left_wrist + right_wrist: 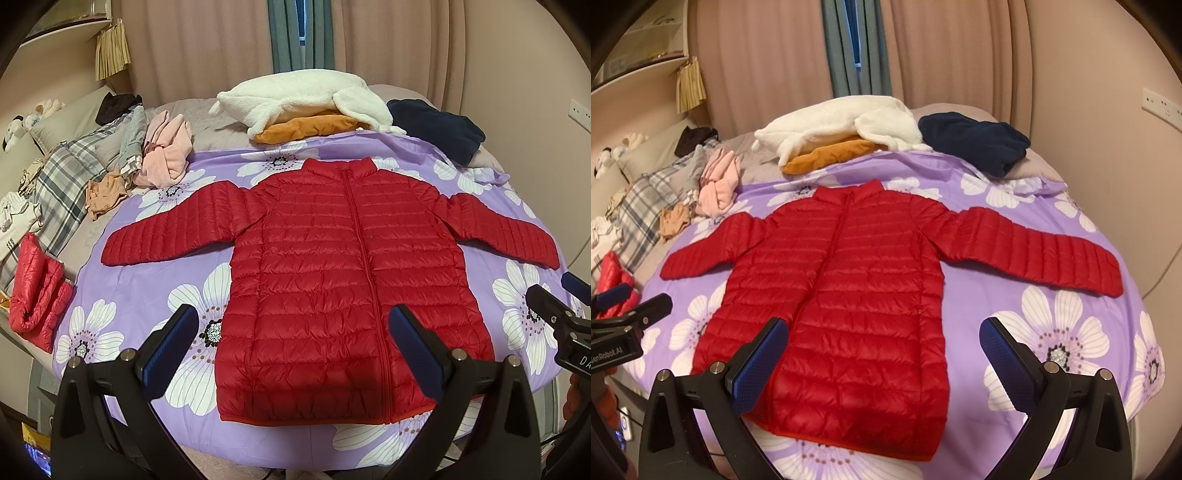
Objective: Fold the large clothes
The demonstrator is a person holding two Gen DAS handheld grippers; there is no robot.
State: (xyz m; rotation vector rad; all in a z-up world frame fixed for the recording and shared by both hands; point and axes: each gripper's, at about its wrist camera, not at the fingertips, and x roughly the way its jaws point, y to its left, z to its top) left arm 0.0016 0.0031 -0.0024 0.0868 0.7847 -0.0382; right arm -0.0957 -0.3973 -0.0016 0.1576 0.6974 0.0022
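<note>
I have the red jacket [332, 280] flat, collar away from me, hem nearest; left tool [295, 350] and right tool [882, 354] hover gaping, empty, flanking the zipper.

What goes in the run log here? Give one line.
stage: fold not begun | red quilted puffer jacket: flat, zipped, sleeves spread, on purple floral sheet | left gripper: open, empty | right gripper: open, empty

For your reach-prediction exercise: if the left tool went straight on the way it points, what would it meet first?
Probably the red puffer jacket, around its lower body, between the open left tool fingers; depth is uncertain.
</note>
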